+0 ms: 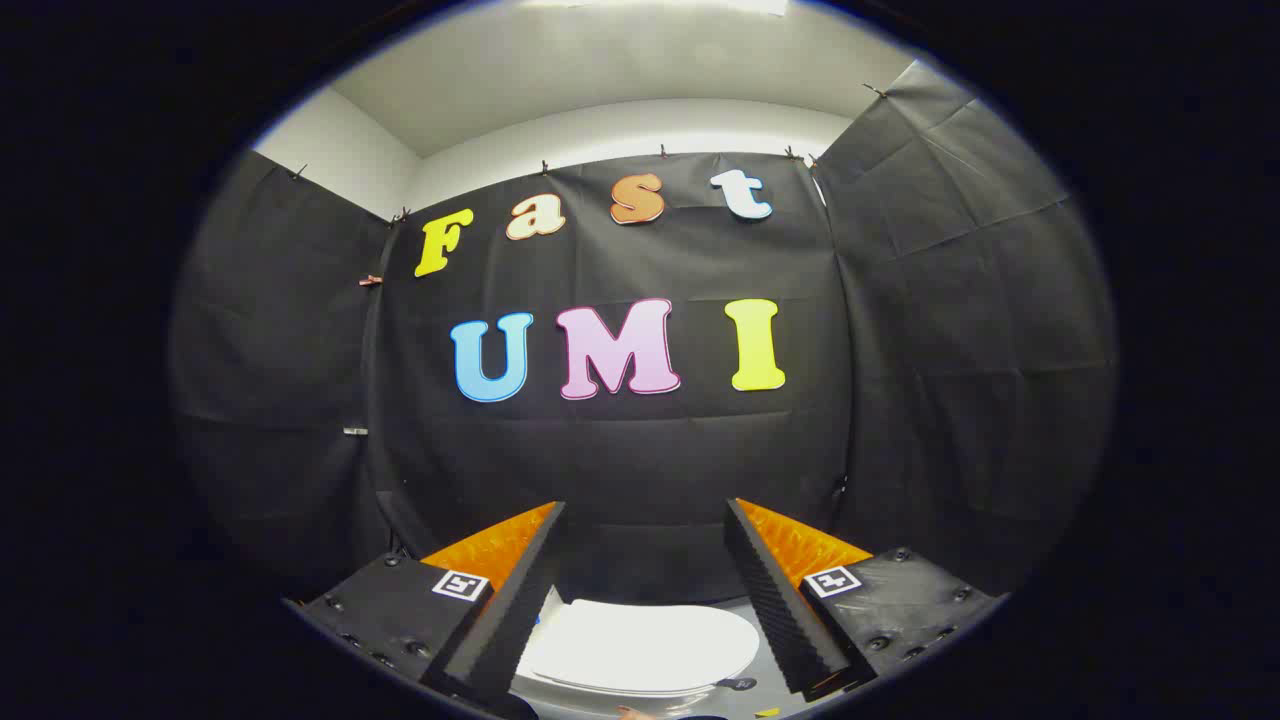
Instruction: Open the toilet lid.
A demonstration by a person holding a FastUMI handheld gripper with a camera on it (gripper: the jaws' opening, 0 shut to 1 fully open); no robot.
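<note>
We find the toilet lid [645, 645] down flat on the bowl, a pale rounded slab low between the two fingers and well beneath them, so the task is not yet begun. Its front rim appears to face us, though the fisheye bends that part of the view and we cannot make out a lip or a gap to hook under. A pale floor [745, 702] shows just past the lid's right edge.

The gripper [645, 505] is held high, pointing at the black cloth wall [640, 460] beyond rather than at the lid. Its fingers stand wide apart and hold nothing.

Risks, in our judgement:
- The descent is long and steep; a hurried drop could strike the lid's top face instead of meeting its edge.
- Fingers this far apart may straddle the rim without catching it; a fingertip must get under the front edge.
- A smooth lid may slip off a finger partway up and slam down.
- Lifting past upright could knock the lid hard into whatever stands behind it, which we cannot see
</note>
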